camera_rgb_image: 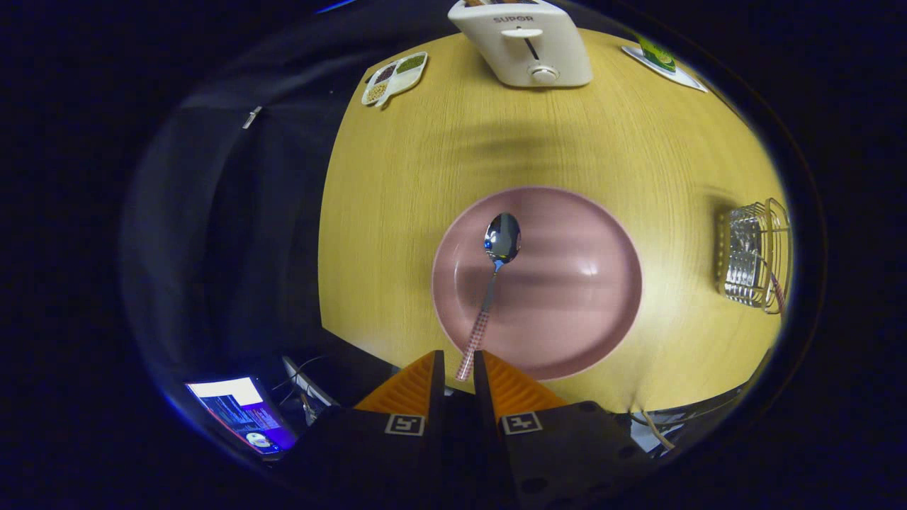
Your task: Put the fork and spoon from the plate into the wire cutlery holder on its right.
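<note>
Lying on the plate (567, 283), spoon (496, 269), handle tip between hand-held gripper (458, 368) fingers.

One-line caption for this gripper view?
Gripper slightly open around spoon handle on pink plate; wire holder to right.

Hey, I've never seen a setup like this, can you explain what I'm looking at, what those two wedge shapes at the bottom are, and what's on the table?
This is a fisheye camera riding on a hand-held gripper, looking forward along its two fingers. They stand a narrow gap apart, and the spoon's handle end lies in that gap; whether they press it is unclear. The spoon rests on a pink plate on a wooden table. To the plate's right stands the wire cutlery holder, seemingly with a handle inside. Beyond the plate are a toaster and a small divided dish.
</note>
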A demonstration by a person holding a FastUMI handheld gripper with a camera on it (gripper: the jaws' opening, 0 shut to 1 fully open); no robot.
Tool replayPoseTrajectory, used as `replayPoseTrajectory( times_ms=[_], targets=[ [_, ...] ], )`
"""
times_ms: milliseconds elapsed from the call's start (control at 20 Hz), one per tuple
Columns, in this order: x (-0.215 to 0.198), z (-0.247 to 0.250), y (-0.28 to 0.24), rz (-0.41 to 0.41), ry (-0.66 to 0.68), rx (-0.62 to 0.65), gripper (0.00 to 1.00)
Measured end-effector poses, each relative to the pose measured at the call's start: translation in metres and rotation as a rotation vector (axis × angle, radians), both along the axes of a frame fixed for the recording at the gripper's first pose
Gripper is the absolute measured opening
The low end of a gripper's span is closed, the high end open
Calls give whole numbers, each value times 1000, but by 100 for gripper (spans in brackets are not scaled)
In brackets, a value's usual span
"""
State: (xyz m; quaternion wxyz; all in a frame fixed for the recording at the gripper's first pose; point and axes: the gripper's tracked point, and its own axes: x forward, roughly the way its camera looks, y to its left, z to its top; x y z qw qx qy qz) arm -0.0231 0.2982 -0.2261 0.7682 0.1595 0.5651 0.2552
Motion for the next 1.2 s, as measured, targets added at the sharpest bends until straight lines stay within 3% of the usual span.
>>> replayPoseTrajectory(
  times_ms=[600, 700, 800, 900, 1200],
  targets=[
    [24, -72, 19, -75, 22, -135, 25],
    [20, -78, 18, -62, 36, -135, 25],
    [19, -78, 16, -45, 49, -125, 13],
    [16, -75, 12, -6, 43, -113, 9],
    [-6, -8, -29, 95, 14, -26, 9]
  ],
)
